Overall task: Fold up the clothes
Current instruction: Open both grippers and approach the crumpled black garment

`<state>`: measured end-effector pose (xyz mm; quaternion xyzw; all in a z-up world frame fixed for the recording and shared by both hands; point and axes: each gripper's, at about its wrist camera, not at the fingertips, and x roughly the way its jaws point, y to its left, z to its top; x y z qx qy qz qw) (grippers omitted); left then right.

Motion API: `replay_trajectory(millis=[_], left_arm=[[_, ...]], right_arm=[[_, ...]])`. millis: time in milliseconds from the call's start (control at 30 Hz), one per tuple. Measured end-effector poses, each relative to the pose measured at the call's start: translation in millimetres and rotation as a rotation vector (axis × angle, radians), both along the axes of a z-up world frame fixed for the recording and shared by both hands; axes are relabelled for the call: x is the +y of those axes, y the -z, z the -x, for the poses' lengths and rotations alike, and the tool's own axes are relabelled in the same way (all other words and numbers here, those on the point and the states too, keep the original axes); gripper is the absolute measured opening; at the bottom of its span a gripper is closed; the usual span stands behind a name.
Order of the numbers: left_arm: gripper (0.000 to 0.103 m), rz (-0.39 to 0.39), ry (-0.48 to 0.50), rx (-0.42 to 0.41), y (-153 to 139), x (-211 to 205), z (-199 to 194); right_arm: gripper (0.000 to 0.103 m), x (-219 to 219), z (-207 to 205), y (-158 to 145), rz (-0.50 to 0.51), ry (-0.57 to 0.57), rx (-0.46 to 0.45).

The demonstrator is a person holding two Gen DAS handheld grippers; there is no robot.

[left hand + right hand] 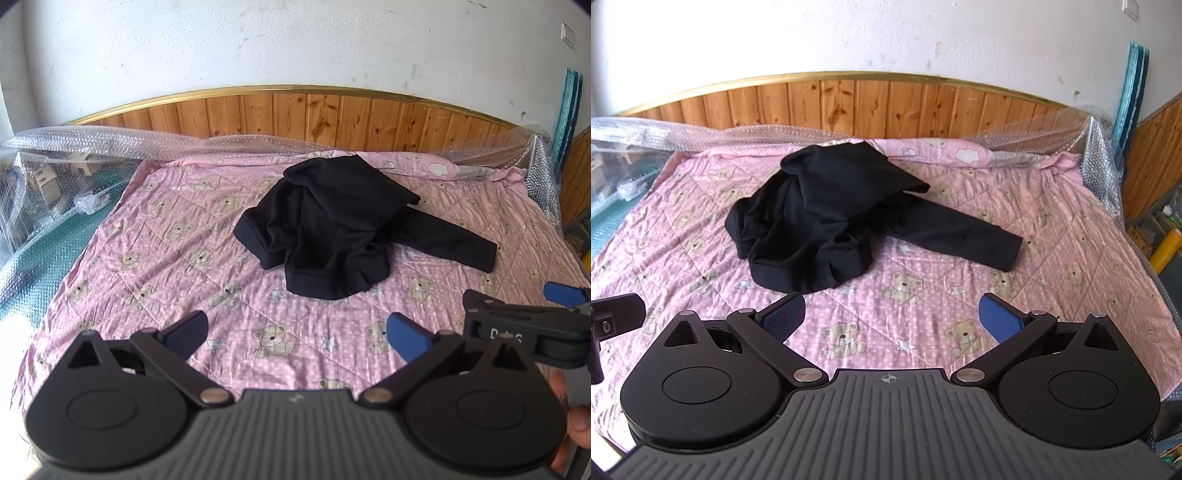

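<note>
Crumpled black sweatshirt [332, 229] on pink bear-print quilt [166, 258], at twelve o'clock from left gripper [297, 334], eleven o'clock from right gripper [892, 314], both grippers' fingers spread wide, empty, apart from cloth

Bunched black garment [332, 229] hides its second sleeve.

Both wrist views look down across the bed [155, 236], sharing the black garment [820, 221].

Only partly legible white letters "D" and "S" on right gripper [565, 295] body.
</note>
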<state>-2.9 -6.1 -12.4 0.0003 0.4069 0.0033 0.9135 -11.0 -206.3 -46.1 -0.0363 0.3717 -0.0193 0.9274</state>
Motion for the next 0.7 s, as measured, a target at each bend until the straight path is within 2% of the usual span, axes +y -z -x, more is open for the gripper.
replay_trajectory(millis=[233, 433, 600, 633, 700], left_arm=[[0.103, 0.007, 0.005, -0.002, 1.1, 4.8, 1.5], [0.1, 0.015, 0.013, 0.017, 5.2, 9.3, 2.8], [0.099, 0.009, 0.02, 0.015, 4.9, 10.2, 6.6], [0.098, 0.008, 0.021, 0.013, 4.6, 10.7, 7.3], [0.088, 0.006, 0.027, 0.012, 4.3, 11.5, 8.2]], right_arm=[[0.101, 10.3, 0.5, -0.4, 0.034, -0.024, 0.017], [0.092, 13.1, 2.0, -1.7, 0.039, -0.022, 0.015], [0.089, 17.0, 3.0, -0.6, 0.043, -0.022, 0.021], [0.087, 17.9, 3.6, -0.5, 0.044, -0.023, 0.021], [0.082, 19.3, 4.7, -0.3, 0.045, -0.024, 0.022]])
